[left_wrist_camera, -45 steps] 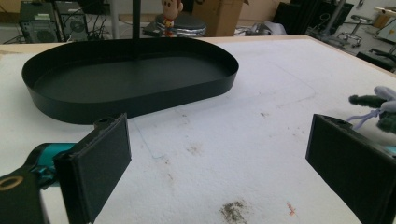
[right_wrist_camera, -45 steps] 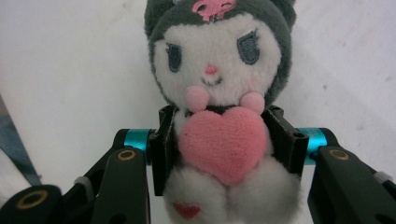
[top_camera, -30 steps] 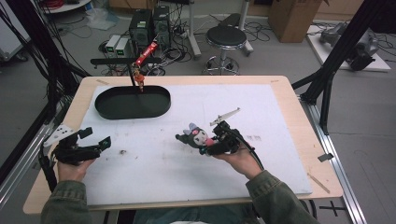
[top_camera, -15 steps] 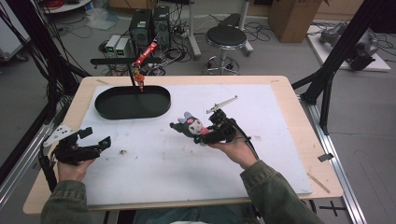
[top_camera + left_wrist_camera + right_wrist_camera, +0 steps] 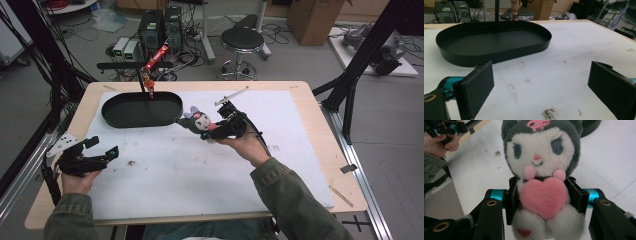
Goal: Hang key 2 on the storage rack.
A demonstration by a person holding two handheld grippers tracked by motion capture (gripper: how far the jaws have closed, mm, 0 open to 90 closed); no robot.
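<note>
where the table's near left edge meets the white sheet [image 5: 165, 180], the left gripper [image 5: 102, 154] sits low in the person's left hand [image 5: 75, 181], its jaws spread wide apart with nothing between them; in the left gripper view the two black pads [image 5: 476, 87] frame only bare, lightly stained sheet. just ahead of it lies the black oval tray [image 5: 142, 109], resting flat near the far left of the sheet, and its rim [image 5: 496, 53] shows close in front of the left jaws. a thin black post rises from the tray's far side, with a red clamp [image 5: 156, 56] at its top. to the right of the tray, near its right end, the plush toy [image 5: 199, 121] is held above the middle of the sheet. the right gripper [image 5: 220, 129] has it pinched across the body, the jaws closed against both sides of the toy at the level of its pink heart [image 5: 543, 196], as the right gripper view shows. the toy's dark hood and white face [image 5: 540, 147] point toward that camera. behind the gripper, the right hand [image 5: 245, 145] and a green sleeve [image 5: 295, 205] run back to the near right.
</note>
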